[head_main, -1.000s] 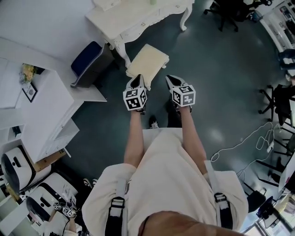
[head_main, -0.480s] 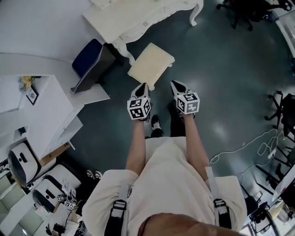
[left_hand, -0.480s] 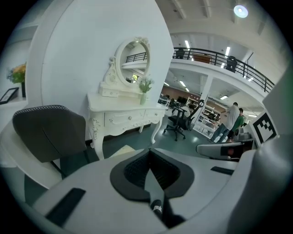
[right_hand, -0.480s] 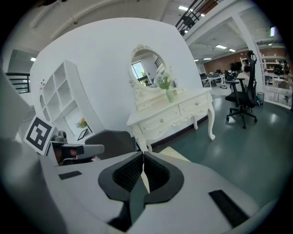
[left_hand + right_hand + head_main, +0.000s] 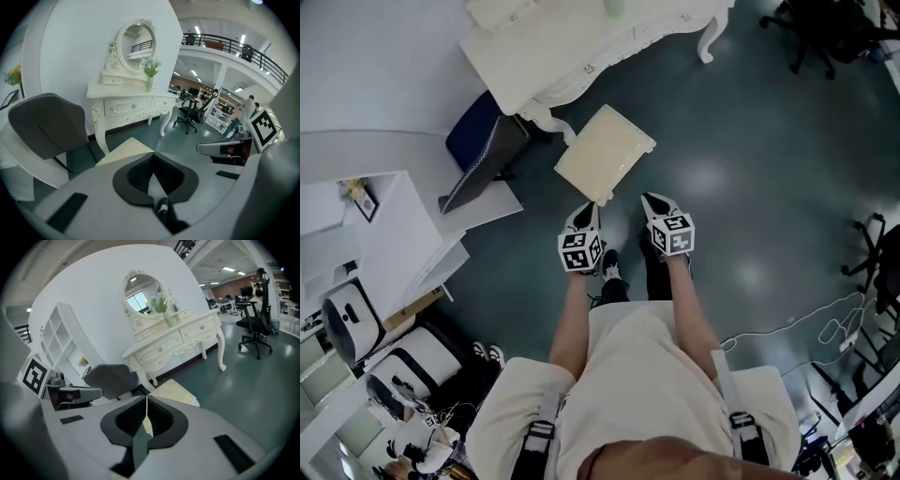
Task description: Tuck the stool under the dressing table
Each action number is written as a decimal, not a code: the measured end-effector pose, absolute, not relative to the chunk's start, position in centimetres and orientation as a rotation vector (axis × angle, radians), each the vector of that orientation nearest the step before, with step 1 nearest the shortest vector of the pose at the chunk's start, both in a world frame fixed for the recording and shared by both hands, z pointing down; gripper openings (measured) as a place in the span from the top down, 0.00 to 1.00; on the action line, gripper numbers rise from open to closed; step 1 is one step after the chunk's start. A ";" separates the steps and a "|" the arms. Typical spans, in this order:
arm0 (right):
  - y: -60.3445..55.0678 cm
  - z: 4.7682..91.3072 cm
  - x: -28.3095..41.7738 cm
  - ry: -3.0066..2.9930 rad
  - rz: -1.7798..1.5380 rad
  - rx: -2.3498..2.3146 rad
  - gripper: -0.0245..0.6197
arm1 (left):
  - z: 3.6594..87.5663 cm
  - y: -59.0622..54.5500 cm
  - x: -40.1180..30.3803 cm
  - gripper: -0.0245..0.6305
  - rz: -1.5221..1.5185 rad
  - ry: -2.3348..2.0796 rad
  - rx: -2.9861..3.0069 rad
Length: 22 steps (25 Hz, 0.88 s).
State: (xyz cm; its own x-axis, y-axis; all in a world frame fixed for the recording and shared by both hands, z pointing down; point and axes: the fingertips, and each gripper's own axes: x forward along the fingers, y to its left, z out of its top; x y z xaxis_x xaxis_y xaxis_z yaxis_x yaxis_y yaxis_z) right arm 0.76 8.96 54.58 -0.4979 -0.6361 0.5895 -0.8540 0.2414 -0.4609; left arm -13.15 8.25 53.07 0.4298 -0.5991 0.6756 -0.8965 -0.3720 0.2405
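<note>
On the dark floor, the stool (image 5: 605, 155) is still left outside the dressing table (image 5: 581, 47); the left gripper (image 5: 591, 210) and right gripper (image 5: 650, 201) are kept closed, empty, just behind it.

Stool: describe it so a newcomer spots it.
Find the ornate white dressing table against the wall. On the dark floor before it stands the stool, not tucked under. Its flat cream square top differs from the dark chair alongside.

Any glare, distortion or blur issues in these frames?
Head view: pale glare patches on the dark floor; stool sharp, evenly lit. Left gripper view: heavy fisheye, black corners, dressing table sharp, close foreground soft. Right gripper view: same fisheye and vignette, wall bows.
</note>
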 end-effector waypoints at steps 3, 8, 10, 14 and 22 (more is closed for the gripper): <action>7.2 54.4 2.1 -2.257 1.073 1.311 0.89 | 52.8 7.0 -11.9 0.94 0.597 -1.312 2.063; 4.9 53.6 2.4 -2.291 1.021 1.228 0.89 | 52.8 5.7 -12.6 0.94 0.594 -1.368 2.038; 4.3 53.8 2.7 -2.295 1.009 1.218 0.89 | 53.8 5.1 -12.9 0.94 0.594 -1.379 2.023; 3.1 55.7 2.7 -2.290 0.976 1.202 0.89 | 56.8 3.3 -13.3 0.94 0.615 -1.381 2.023; 5.4 63.8 -0.2 -2.217 1.009 1.044 0.89 | 65.4 3.9 -14.1 0.94 0.665 -1.315 2.028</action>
State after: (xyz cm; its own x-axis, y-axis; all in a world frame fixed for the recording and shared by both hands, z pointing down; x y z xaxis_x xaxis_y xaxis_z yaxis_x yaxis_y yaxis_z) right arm -0.20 5.38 63.75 -0.5895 -0.4408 0.6769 -0.7999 0.4352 -0.4133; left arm -14.15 3.88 65.37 0.3763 -0.6088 0.6984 -0.9234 -0.3084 0.2287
